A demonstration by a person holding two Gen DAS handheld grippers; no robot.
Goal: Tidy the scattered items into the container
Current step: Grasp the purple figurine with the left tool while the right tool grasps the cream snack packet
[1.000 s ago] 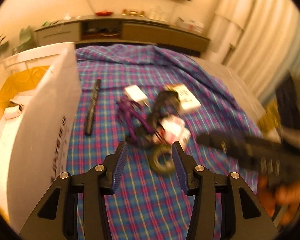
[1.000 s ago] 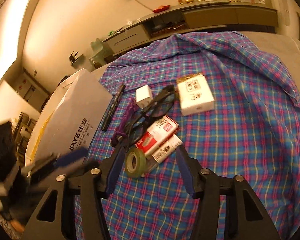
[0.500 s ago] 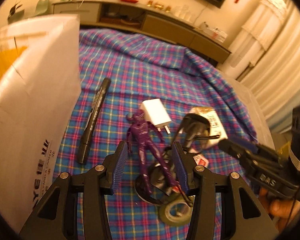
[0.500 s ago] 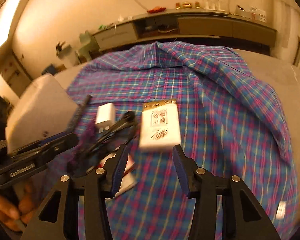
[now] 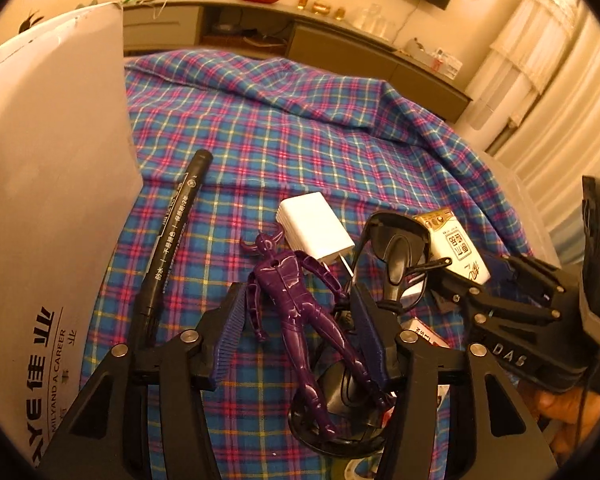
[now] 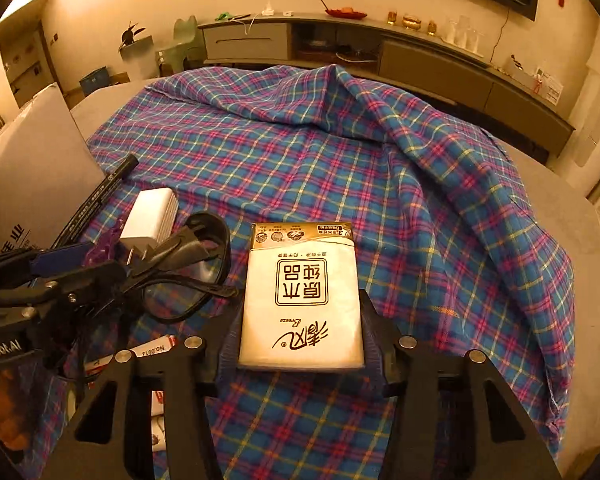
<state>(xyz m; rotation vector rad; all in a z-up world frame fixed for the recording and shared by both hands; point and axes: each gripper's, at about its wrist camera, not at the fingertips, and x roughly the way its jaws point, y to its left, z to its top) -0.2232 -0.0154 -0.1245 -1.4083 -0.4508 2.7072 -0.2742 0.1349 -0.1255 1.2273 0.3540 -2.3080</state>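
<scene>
A purple toy figure (image 5: 296, 300) lies on the plaid cloth between the pads of my left gripper (image 5: 298, 298). Its jaws are opening and the pads stand just clear of the figure. The figure's legs rest on black glasses (image 5: 396, 248). My right gripper (image 6: 300, 308) straddles a white tissue pack (image 6: 300, 300) that lies flat; its jaws are opening and sit close along the pack's sides. The white cardboard box (image 5: 48, 200) stands at the left. A black marker (image 5: 172, 232) and a white charger (image 5: 314, 226) lie nearby.
The plaid cloth (image 6: 340, 160) covers a round grey table, bunched in folds at the back and right. A red-and-white small box (image 6: 152, 352) lies under the glasses. A hand holds each gripper. A long grey sideboard (image 6: 420, 56) runs along the far wall.
Both grippers came forward and down. The left one went from the tape roll to straddling the purple figure. The right one swung right and now straddles the tissue pack.
</scene>
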